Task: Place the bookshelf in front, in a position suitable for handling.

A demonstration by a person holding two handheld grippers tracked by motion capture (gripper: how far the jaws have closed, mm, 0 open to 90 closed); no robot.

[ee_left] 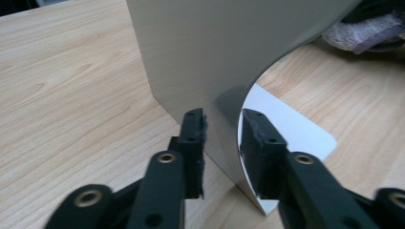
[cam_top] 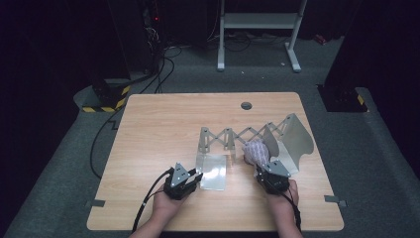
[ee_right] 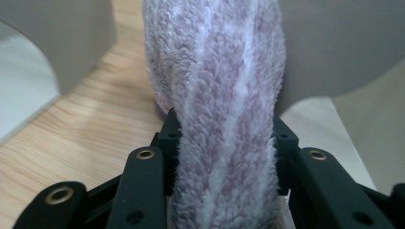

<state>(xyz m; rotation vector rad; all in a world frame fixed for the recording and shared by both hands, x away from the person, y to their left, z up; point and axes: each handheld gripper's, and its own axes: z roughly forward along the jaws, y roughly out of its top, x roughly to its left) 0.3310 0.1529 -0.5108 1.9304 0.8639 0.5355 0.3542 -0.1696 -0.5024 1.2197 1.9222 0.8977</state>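
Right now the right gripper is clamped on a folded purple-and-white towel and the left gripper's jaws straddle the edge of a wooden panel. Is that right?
Nearly. The right gripper does clamp the towel, but the left gripper straddles a grey metal panel, not a wooden one, as the left gripper view shows.

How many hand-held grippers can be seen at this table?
2. The left gripper is at the near left, its jaws open around the edge of a grey metal plate. The right gripper is at the near right, shut on a purple-white towel.
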